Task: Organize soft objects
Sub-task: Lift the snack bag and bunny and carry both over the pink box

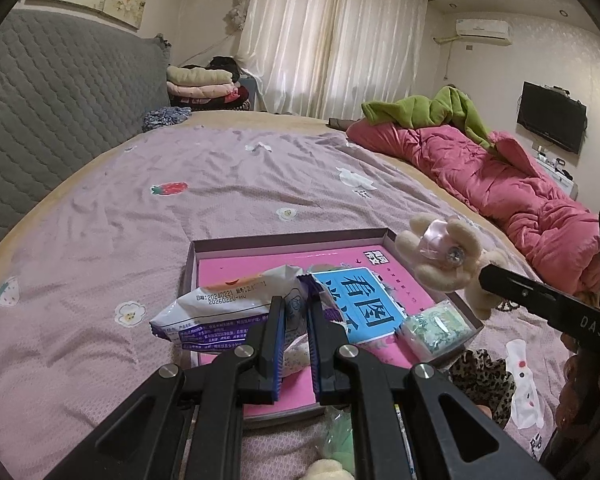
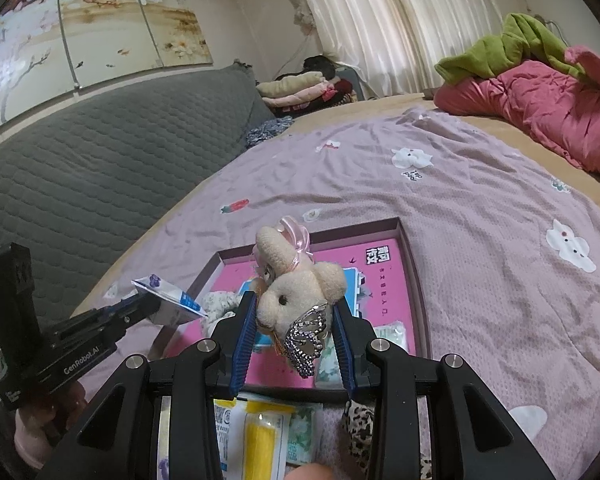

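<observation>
**Both tools loaded over the box**

We hold two soft things above the shallow box (image 1: pixel 288 240) that lies on the bed (image 1: pixel 100 220), near its front edge. Our left tool (image 1: pixel 296 312) is pinched narrow on a white wipes packet (image 1: pixel 220 308), gripping it by its crimped end so that the body hangs out to the left, over the box's left wall. Our right tool (image 2: pixel 296 320) is closed partway on a cream plush bunny (image 2: pixel 296 280), the pads pressing its head from both sides, ears and pink ribbon pointing up and away. In the left wrist view the bunny hangs over the box's far right corner. We judge both are held high and clear of the walls so they can be lowered straight into the box.

Inside the box lie a pink sheet with a blue printed card (image 1: pixel 364 304) on top and a small green-patterned pack (image 1: pixel 436 328) in the near right corner, so the free room seems to lie toward the far and left side.

Much is hard to read. Our tool bodies cover the box's near wall and whatever sits under them. A floral soft item beneath the wipes packet shows only in part. At the near edge we see a yellow-striped sachet (image 2: pixel 260 436), a leopard-print item (image 1: pixel 484 384) and something green, all cut off; whether they lie on the bed or lean on the box we cannot tell. A sparkly butterfly charm (image 2: pixel 304 340) dangles from the bunny, hiding what is below.
</observation>
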The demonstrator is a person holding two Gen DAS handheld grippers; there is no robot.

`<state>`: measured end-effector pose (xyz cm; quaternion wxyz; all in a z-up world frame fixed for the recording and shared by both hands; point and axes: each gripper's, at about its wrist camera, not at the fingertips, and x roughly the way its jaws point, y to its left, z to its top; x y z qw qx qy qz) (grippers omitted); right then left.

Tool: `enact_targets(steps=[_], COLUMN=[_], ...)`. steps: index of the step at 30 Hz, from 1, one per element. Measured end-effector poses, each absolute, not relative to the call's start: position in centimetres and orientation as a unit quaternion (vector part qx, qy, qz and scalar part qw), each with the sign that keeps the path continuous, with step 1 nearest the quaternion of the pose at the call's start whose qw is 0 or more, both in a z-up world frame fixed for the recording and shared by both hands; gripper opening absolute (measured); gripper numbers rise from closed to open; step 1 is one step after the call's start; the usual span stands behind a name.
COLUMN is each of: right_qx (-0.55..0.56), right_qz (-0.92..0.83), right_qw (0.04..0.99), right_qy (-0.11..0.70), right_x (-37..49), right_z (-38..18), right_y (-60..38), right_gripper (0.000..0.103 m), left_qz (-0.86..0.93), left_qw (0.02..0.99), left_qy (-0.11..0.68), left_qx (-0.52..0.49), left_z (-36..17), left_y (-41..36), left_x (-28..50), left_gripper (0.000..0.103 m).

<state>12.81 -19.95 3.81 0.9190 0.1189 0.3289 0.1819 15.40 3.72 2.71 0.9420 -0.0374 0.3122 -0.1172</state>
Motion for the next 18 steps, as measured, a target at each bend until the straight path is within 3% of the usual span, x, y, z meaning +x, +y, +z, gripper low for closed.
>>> enact_targets(steps=[18], right_qx=[0.127], right_qz=[0.191], right_qw=[0.914], right_qy=[0.334], right_x=[15.4], right_z=[3.3], right_y=[-19.1], right_gripper=[0.037], left_qz=[-0.124], left_qw=[0.927], left_qy=[0.353], left_qx=[-0.025], left_z=[0.8], left_y=[2.8], left_x=[17.4], left_gripper=[0.011])
